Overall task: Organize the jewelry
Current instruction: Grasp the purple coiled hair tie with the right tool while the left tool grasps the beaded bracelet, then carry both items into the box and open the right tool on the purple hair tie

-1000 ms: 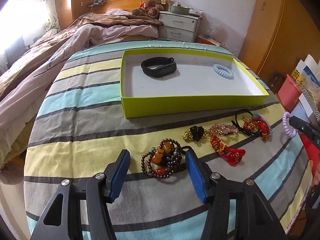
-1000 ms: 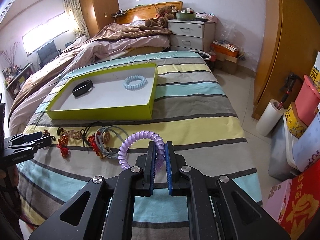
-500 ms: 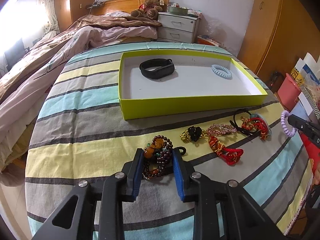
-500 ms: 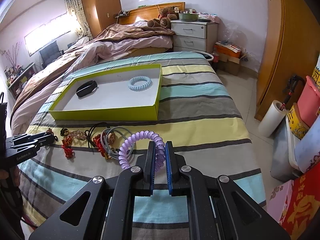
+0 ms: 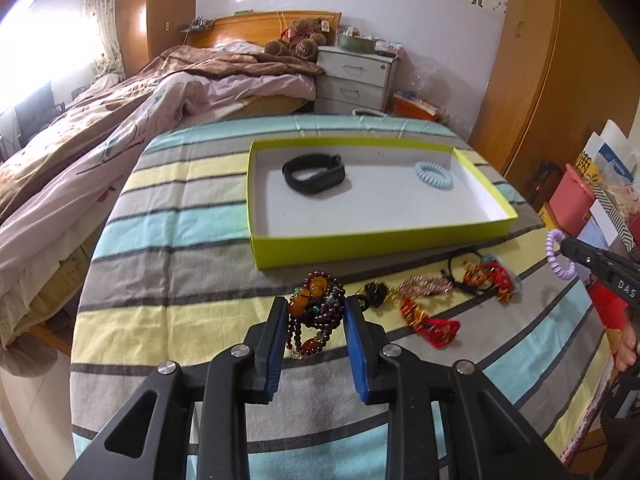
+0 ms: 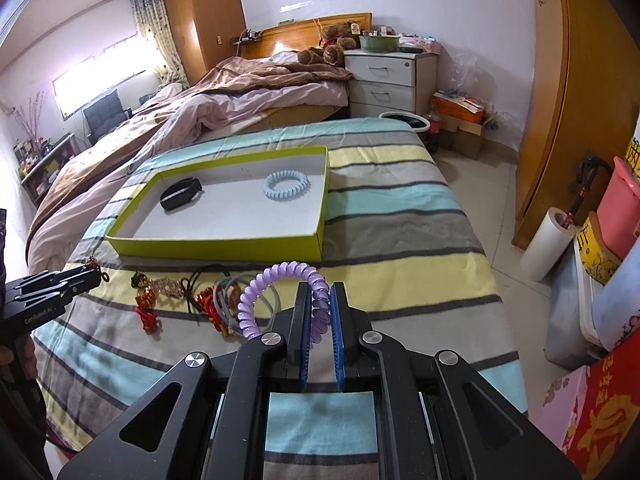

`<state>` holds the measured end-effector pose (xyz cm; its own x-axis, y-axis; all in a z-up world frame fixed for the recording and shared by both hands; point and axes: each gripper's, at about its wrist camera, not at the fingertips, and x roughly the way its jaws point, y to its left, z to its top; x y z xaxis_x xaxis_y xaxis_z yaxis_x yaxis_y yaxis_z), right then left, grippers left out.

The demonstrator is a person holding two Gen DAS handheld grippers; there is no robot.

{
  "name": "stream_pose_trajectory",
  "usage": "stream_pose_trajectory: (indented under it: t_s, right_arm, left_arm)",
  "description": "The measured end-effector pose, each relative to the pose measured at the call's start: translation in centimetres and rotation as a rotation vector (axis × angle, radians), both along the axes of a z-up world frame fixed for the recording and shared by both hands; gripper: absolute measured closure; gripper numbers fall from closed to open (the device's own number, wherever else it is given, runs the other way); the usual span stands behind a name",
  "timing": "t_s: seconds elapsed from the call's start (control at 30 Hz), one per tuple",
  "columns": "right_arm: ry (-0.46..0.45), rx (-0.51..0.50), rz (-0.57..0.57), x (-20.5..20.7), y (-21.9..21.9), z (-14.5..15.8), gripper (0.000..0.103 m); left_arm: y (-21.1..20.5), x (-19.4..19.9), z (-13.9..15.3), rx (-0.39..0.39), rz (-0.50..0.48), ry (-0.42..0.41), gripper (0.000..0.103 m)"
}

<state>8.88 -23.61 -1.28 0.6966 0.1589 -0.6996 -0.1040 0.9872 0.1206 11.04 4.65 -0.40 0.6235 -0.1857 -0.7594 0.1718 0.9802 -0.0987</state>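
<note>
My left gripper (image 5: 316, 308) is shut on a dark red bead bracelet (image 5: 318, 306) with amber stones, lifted just off the striped bedspread. My right gripper (image 6: 319, 294) is shut on a purple spiral hair tie (image 6: 276, 284), held above the bed; that tie (image 5: 558, 254) shows at the right edge of the left wrist view. A lime-green tray (image 5: 376, 242) lies ahead, holding a black band (image 5: 314, 172) and a pale blue spiral tie (image 5: 434, 174). Loose jewelry (image 5: 428, 300) in red, gold and pink lies in a row before the tray.
The striped bedspread (image 5: 168, 240) covers the near bed. A second bed with rumpled covers (image 5: 100, 140) lies to the left. A white nightstand (image 5: 356, 76) stands at the back, a wooden wardrobe (image 5: 560, 92) and boxes (image 5: 592, 192) to the right.
My left gripper closed from wide open onto the bead bracelet and lifted it slightly off the bedspread. My right gripper kept its hold on the purple tie and barely moved.
</note>
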Motion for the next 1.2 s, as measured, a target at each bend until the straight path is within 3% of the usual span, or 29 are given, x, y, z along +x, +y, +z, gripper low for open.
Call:
stream_pose_trajectory:
  t_s: [0.53,1.2]
  right_arm:
    - [-0.005,-0.022,0.097,7.2,3.8,1.7,0.093]
    - [0.14,-0.013,0.163,18.4,8.4,-2.1,0.093]
  left_arm:
    - [-1.9,4.7,1.9,-0.031,-0.047,-0.007,0.075]
    - [-1.6,11.1,-0.9,0.03,0.002,0.05,0.075]
